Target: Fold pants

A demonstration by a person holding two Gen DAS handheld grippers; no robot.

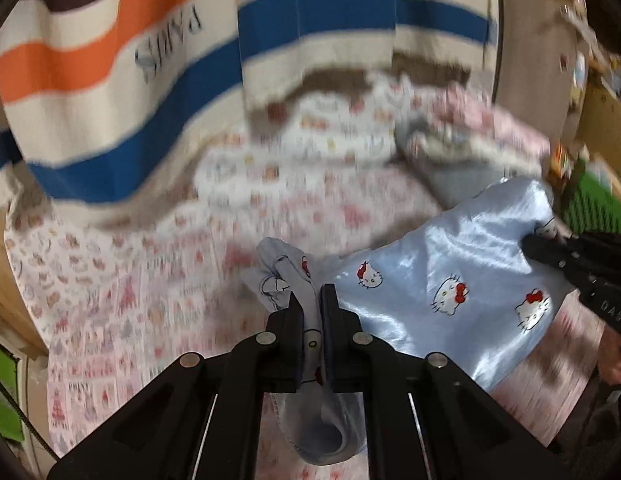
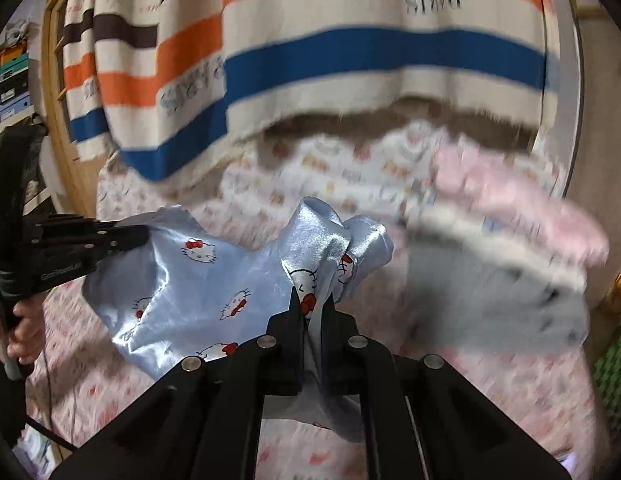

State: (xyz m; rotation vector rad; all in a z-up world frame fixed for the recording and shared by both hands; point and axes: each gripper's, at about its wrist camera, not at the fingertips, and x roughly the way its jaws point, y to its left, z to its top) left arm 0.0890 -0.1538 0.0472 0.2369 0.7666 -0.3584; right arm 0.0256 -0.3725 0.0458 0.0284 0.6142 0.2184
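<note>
A: We see the pale blue satin pants point(image 1: 450, 280), printed with cartoon cats wearing red bows, hanging stretched between the two grippers above the bed point(image 1: 122, 300).

B: Agreed. The left gripper point(image 1: 313, 308) has its jaws pressed together on a bunched edge of the pants, and cloth trails down between the fingers toward the camera.

A: The right gripper point(image 2: 312, 308) does the same: its jaws pinch a gathered fold, and a twist of satin stands up just past the fingertips.

B: In the right wrist view we also find the left gripper at the left edge, biting the far corner of the pants, with the person's hand point(image 2: 24, 332) around its handle.

A: Below the pants lies the bed's sheet, white with small pink and red prints. It is blurred, so we cannot read the pattern closely.

B: Behind the pants, toward the right, sits a heap of pink and grey bedding point(image 1: 470, 132), near the cloth but apart from it.

A: Farther back hangs a cream striped blanket point(image 1: 150, 80) with orange, blue and brown bands and dark lettering. It covers most of the background.

B: At the far left of the right wrist view we see stacked storage boxes point(image 2: 12, 80) on a shelf; what is in them we cannot tell. A green textured surface point(image 1: 598, 208) shows at the bed's right edge.
</note>
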